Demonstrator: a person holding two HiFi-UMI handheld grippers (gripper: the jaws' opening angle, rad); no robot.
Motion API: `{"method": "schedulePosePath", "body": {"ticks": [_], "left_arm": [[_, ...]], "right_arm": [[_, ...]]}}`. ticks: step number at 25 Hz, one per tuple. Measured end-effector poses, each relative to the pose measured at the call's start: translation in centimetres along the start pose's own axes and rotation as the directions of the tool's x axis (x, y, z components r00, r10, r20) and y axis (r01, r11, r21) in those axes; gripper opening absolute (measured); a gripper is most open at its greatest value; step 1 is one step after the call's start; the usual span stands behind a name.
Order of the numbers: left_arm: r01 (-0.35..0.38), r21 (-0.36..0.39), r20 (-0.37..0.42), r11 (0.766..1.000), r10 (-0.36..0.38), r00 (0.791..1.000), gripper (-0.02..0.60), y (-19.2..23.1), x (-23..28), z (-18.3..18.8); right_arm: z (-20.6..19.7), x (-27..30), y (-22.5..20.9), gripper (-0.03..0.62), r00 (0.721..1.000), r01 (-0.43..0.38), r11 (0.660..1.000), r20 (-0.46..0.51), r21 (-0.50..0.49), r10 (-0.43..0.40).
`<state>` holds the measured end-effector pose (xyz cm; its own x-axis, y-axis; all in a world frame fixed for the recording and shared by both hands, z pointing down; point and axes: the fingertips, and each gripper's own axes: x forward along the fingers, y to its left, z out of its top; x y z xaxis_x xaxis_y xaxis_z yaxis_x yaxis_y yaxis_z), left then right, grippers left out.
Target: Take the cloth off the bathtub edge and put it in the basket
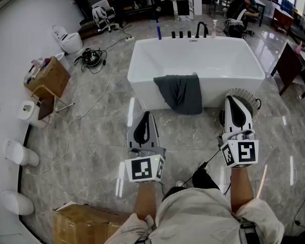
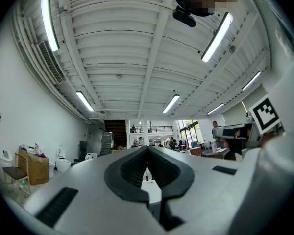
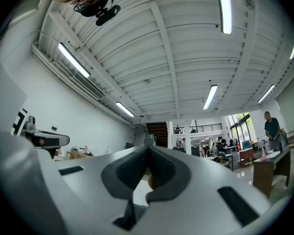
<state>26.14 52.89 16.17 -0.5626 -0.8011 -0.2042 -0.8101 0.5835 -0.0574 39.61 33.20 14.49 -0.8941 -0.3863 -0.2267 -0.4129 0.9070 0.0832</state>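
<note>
1. Floor (image 1: pixel 91 131): grey marbled tile. It carries the tub, the basket and a loose cable at the left.
2. Bathtub (image 1: pixel 193 60): white, freestanding, seen from above, with black taps (image 1: pixel 188 33) along its far rim.
3. Cardboard box (image 1: pixel 84 225): at the lower left of the head view, beside the person's left arm.
4. Cloth (image 1: pixel 180 93): dark grey, draped over the middle of the bathtub's near edge. Most of it hangs down the outer wall. Neither gripper touches it.
5. Basket (image 1: pixel 242 92): round and ribbed, on the floor just in front of the tub's near right end, right of the cloth. The right gripper hides most of it, so its contents cannot be seen.
6. Left gripper (image 1: pixel 148 114): held out towards the tub, short of the cloth and to its lower left. Its jaws are closed together with nothing between them.
7. Right gripper (image 1: pixel 233 100): held out over the basket in the head view. Its jaws are closed together and empty.
</note>
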Motion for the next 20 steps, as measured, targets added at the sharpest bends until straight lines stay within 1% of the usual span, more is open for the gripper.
{"method": "schedulePosePath", "body": {"ticks": [6, 12, 20], "left_arm": [[0.002, 0.009, -0.01, 1.0, -0.002, 1.0, 0.003, 0.2, -0.5, 0.2], [0.003, 0.013, -0.009, 1.0, -0.003, 1.0, 0.003, -0.8, -0.6, -0.4], [0.008, 0.009, -0.02, 1.0, -0.008, 1.0, 0.003, -0.6, -0.6, -0.5]], "right_arm": [[0.3, -0.3, 0.9, -0.011, 1.0, -0.007, 1.0, 0.006, 0.002, 0.007], [-0.7, -0.7, 0.6, -0.011, 1.0, -0.013, 1.0, -0.004, 0.01, 0.013], [-0.8, -0.4, 1.2, -0.011, 1.0, -0.031, 0.999, 0.001, 0.035, 0.031]]}}
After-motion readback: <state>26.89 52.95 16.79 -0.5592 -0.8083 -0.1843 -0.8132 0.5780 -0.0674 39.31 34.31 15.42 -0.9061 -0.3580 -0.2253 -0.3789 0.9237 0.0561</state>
